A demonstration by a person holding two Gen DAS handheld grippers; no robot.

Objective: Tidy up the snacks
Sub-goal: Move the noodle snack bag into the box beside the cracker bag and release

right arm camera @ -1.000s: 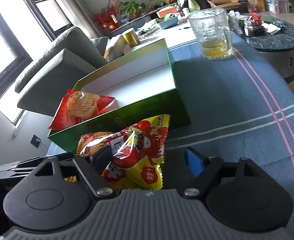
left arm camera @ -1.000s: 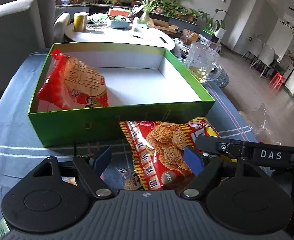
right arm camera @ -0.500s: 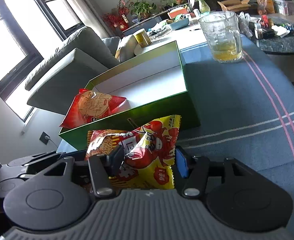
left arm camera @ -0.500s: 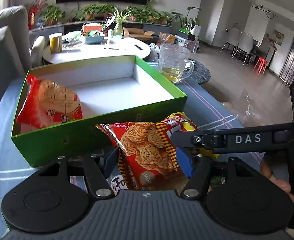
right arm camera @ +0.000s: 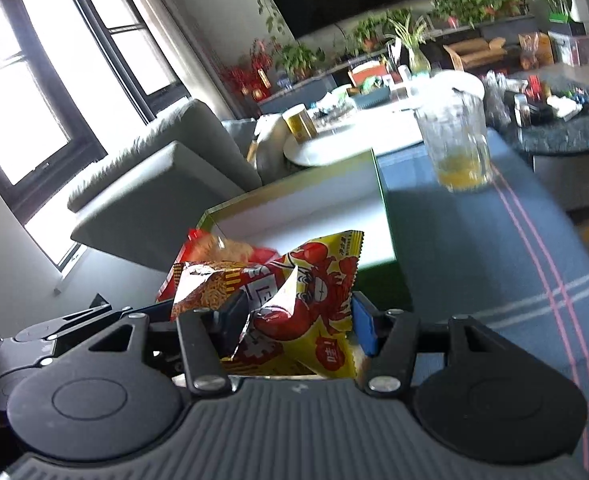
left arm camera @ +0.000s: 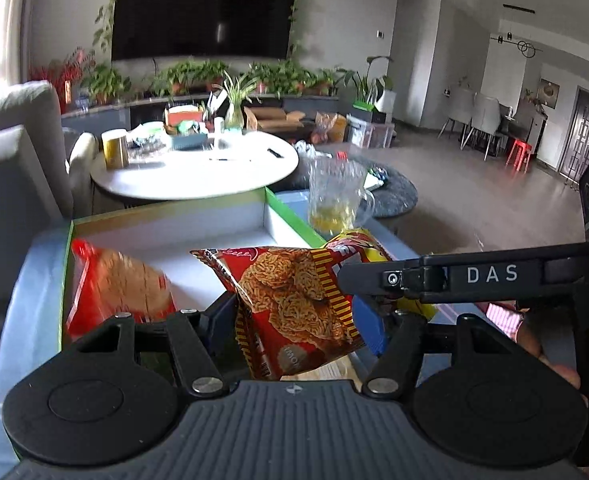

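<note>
My left gripper [left arm camera: 298, 326] is shut on a red noodle-snack packet [left arm camera: 294, 304] and holds it up in front of the green box [left arm camera: 290, 213]. Beside it, my right gripper [right arm camera: 296, 324] is shut on a yellow crayfish-print packet [right arm camera: 318, 304], also clear of the cloth. In the left wrist view the yellow packet [left arm camera: 374, 246] peeks out behind the right gripper's black arm [left arm camera: 490, 274]. The right wrist view has the red noodle packet [right arm camera: 206, 284] at its left. Another red snack bag [left arm camera: 114, 292] lies in the box's left end.
A glass mug [right arm camera: 458, 140] with a little yellow drink stands on the blue striped tablecloth [right arm camera: 494, 248], right of the box. A grey sofa [right arm camera: 154, 184] is on the left. A round white table [left arm camera: 198, 172] with clutter is beyond the box.
Both grippers closed on their packets and lifted them off the cloth. The box and table now sit lower in both views, and the left gripper has rolled a little.
</note>
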